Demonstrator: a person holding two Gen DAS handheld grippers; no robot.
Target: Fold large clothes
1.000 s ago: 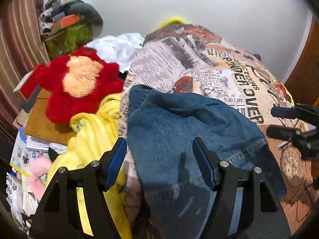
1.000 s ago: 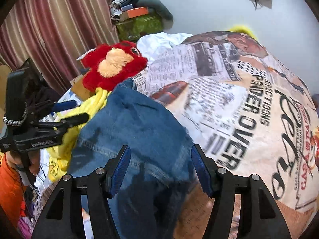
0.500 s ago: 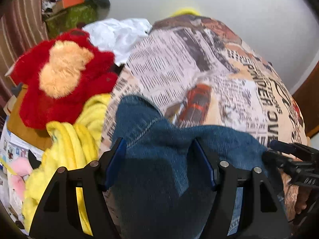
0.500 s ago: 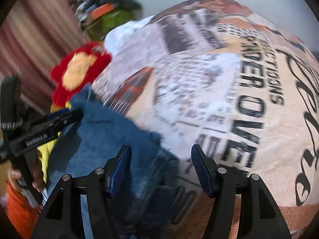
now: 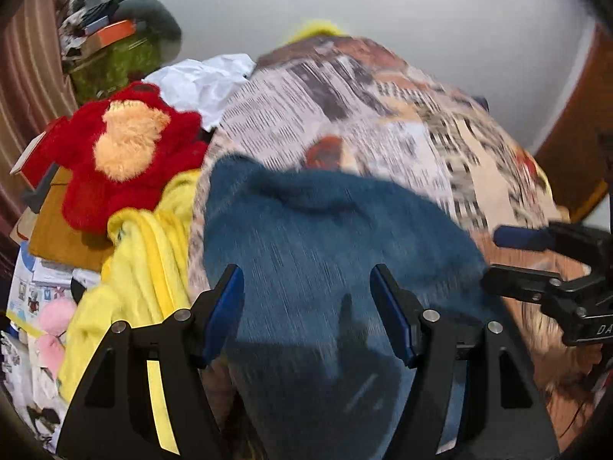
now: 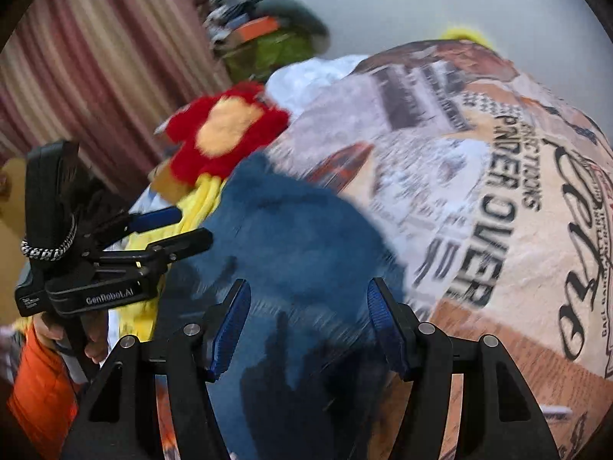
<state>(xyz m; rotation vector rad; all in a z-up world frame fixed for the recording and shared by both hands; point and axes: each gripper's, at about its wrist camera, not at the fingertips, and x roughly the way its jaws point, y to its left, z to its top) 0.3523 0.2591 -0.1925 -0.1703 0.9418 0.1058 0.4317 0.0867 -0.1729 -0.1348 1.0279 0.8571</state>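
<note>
A pair of blue jeans (image 5: 322, 253) lies bunched on a bed with a newspaper-print cover (image 5: 383, 115). It also shows in the right wrist view (image 6: 302, 253). My left gripper (image 5: 308, 306) is open and empty, its jaws spread just above the denim. My right gripper (image 6: 306, 322) is open and empty over the denim's right side. The right gripper shows at the right of the left wrist view (image 5: 509, 260), and the left gripper shows at the left of the right wrist view (image 6: 172, 226). Both views are motion-blurred.
A red plush toy (image 5: 122, 153) and a yellow blanket (image 5: 141, 268) lie left of the jeans. White cloth (image 5: 203, 80) and a cluttered green box (image 5: 115, 57) are behind them. Striped curtains (image 6: 95, 76) hang at the left. A wall stands behind the bed.
Both grippers dipped toward the jeans half a second ago and have pulled back a little. Both have stayed open. The jeans look more bunched than a second ago.
</note>
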